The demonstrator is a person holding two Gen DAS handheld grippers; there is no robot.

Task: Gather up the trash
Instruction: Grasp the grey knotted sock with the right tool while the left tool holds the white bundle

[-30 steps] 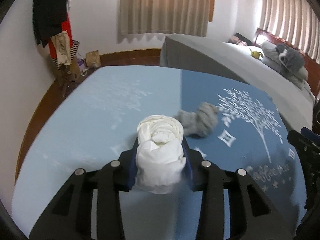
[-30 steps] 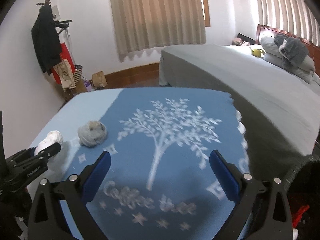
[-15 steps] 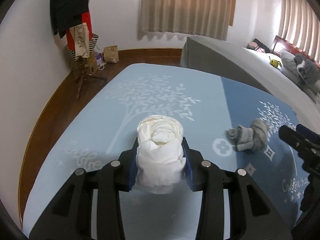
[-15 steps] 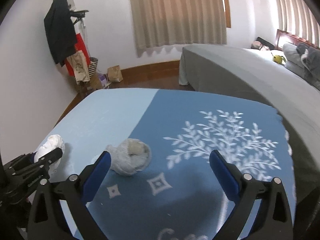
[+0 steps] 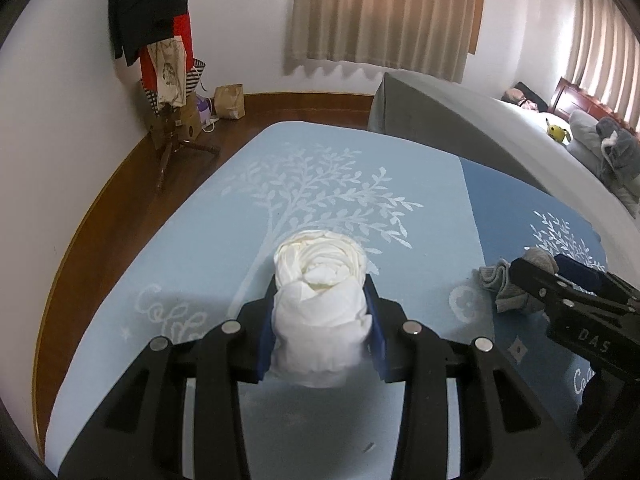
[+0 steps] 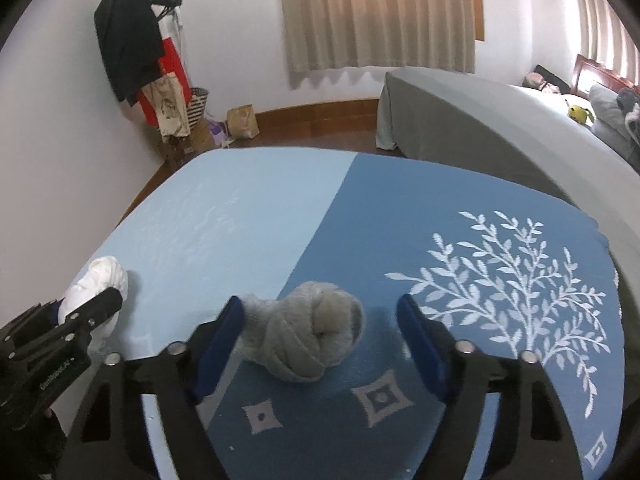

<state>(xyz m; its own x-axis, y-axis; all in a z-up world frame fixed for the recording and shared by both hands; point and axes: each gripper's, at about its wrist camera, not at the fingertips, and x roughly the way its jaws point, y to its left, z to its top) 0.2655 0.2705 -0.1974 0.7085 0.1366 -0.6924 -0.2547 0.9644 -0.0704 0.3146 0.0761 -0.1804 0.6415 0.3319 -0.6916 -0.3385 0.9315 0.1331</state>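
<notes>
My left gripper (image 5: pixel 320 316) is shut on a white crumpled wad (image 5: pixel 320 296), held just above the blue tablecloth (image 5: pixel 320 184). The wad also shows at the left of the right wrist view (image 6: pixel 100 284). A grey balled-up sock (image 6: pixel 308 336) lies on the cloth where its light and dark halves meet. My right gripper (image 6: pixel 320 328) is open with the grey sock between its blue pads, the left pad close to it. In the left wrist view the grey sock (image 5: pixel 508 284) is partly hidden behind the right gripper's fingers (image 5: pixel 560 292).
The table carries a two-tone blue cloth with white tree prints (image 6: pixel 508 264). A grey-covered bed (image 6: pixel 500 120) stands behind it on the right. A coat stand with clothes and bags (image 5: pixel 168 64) is in the far left corner, with a paper bag (image 6: pixel 242 122) on the floor.
My right gripper has moved left and forward until the grey sock sits between its open fingers. My left gripper has swung left, still holding the white wad.
</notes>
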